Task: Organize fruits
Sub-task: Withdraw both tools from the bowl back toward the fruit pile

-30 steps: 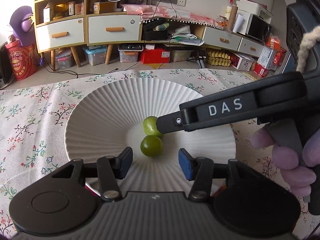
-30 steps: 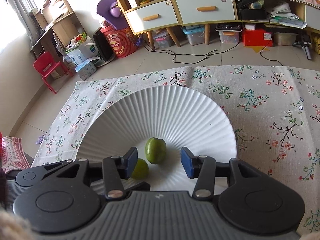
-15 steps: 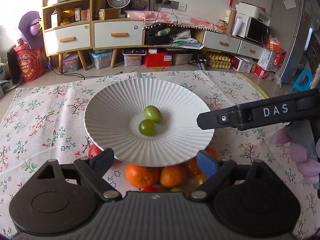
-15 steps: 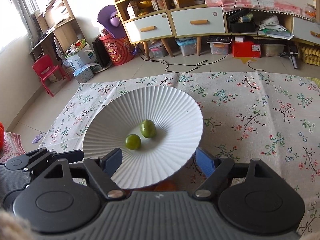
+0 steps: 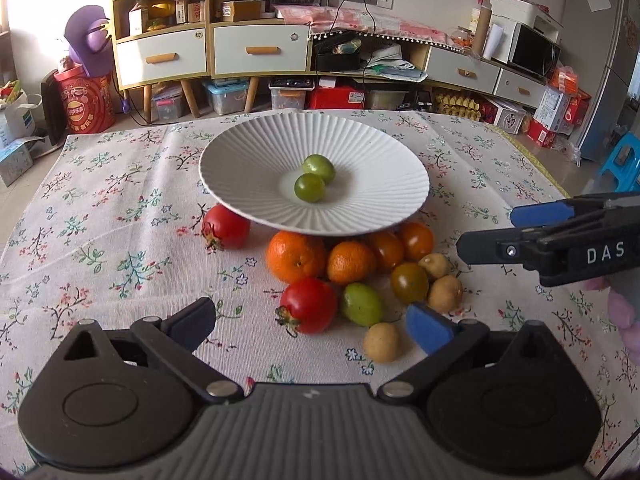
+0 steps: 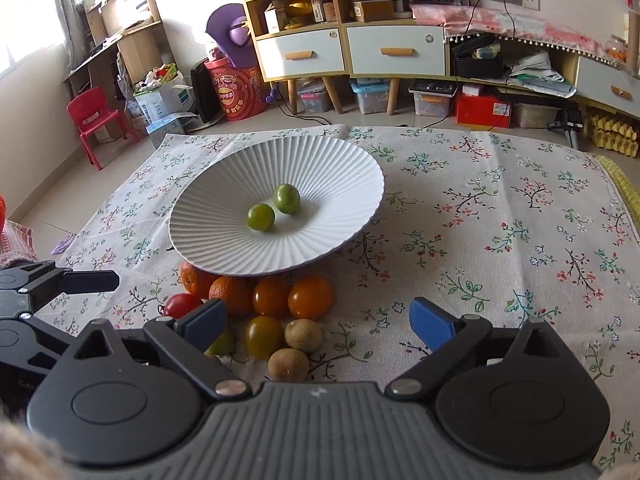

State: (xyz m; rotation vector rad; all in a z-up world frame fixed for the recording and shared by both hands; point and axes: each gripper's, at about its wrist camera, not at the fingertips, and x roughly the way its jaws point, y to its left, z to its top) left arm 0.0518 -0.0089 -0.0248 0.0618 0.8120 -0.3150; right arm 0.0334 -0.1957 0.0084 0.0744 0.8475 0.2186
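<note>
A white ribbed plate point(image 5: 360, 208) point(image 6: 320, 248) on the floral cloth holds two green fruits point(image 5: 310, 187) point(image 6: 261, 217). In front of it lies a heap of fruit: two red tomatoes point(image 5: 308, 305), oranges point(image 5: 295, 257) point(image 6: 311, 297), a green fruit point(image 5: 362, 304), a dark tomato point(image 5: 409, 282) and small brown fruits point(image 5: 382, 342) point(image 6: 289, 364). My left gripper point(image 5: 316, 326) is open and empty just before the heap. My right gripper point(image 6: 318, 318) is open and empty over the heap's right side; it also shows in the left wrist view point(image 5: 560, 236).
The floral tablecloth point(image 5: 100, 240) covers the table on all sides of the plate. Beyond the far edge stand cabinets point(image 5: 260, 50), storage boxes and a red drum point(image 5: 84, 104) on the floor. A red child's chair point(image 6: 94, 120) stands at the left.
Both grippers have pulled back and up from the plate and opened wider. The heap of fruit in front of the plate has come into view. The two green fruits stay on the plate.
</note>
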